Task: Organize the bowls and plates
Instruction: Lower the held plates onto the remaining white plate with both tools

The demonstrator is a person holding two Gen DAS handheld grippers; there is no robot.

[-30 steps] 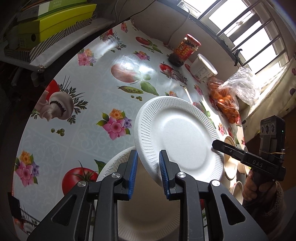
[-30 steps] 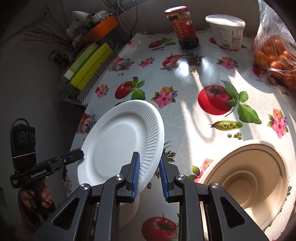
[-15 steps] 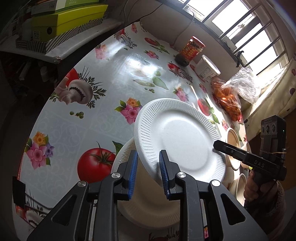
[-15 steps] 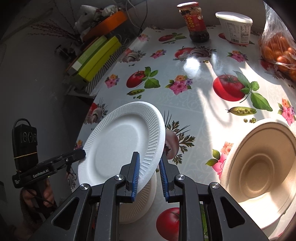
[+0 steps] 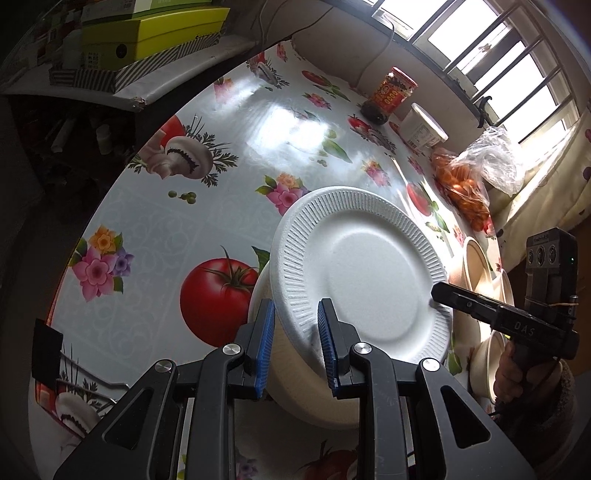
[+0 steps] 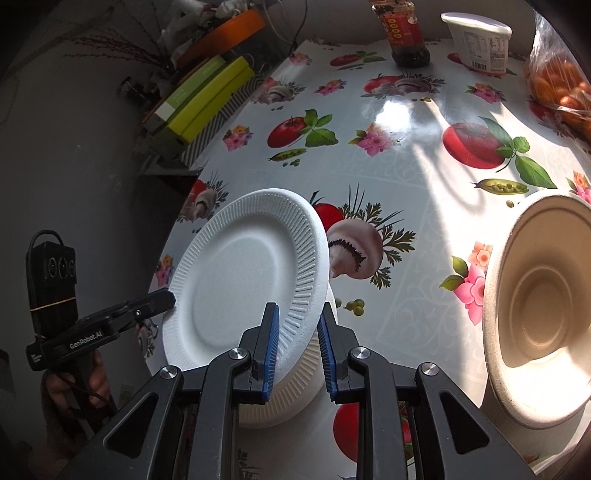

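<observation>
held plate: round white foam plate with ribbed rim [image 5: 364, 280], tilted, clear of the table, gripped at opposite edges by both grippers.
left gripper: left gripper [image 5: 296, 341], black with blue pads, jaws narrow and clamped on the plate's near rim; one pad above the rim, one below.
right gripper: right gripper [image 6: 297, 345], same build, jaws narrow, pinching the plate's opposite rim. In the left wrist view its black tip meets the plate edge at right.
hands: hand [image 5: 511, 373] on the right gripper's handle, knit sleeve at the wrist; hand [image 6: 92, 382] on the left gripper's handle, in shadow.
stack below: white foam plate stack [image 6: 291, 391] on the table directly under the held plate; count not readable, probably two or more. Gap or contact between held plate and stack: cannot tell.
bowls: large beige paper-pulp bowl [image 6: 535, 306] upright on the table, well to the right of the plates; more beige bowls [image 5: 476, 266] behind the right gripper, partly hidden.
table: round table with glossy vegetable-and-flower print cloth [image 6: 402, 155].
far edge: red-label sauce jar [image 6: 404, 31], white lidded tub [image 6: 480, 42], clear plastic bag of orange fruit [image 5: 465, 192], all near the barred window [image 5: 491, 66].
off table: yellow-green flat boxes [image 6: 207, 96] stacked on a striped box, beside the table.
</observation>
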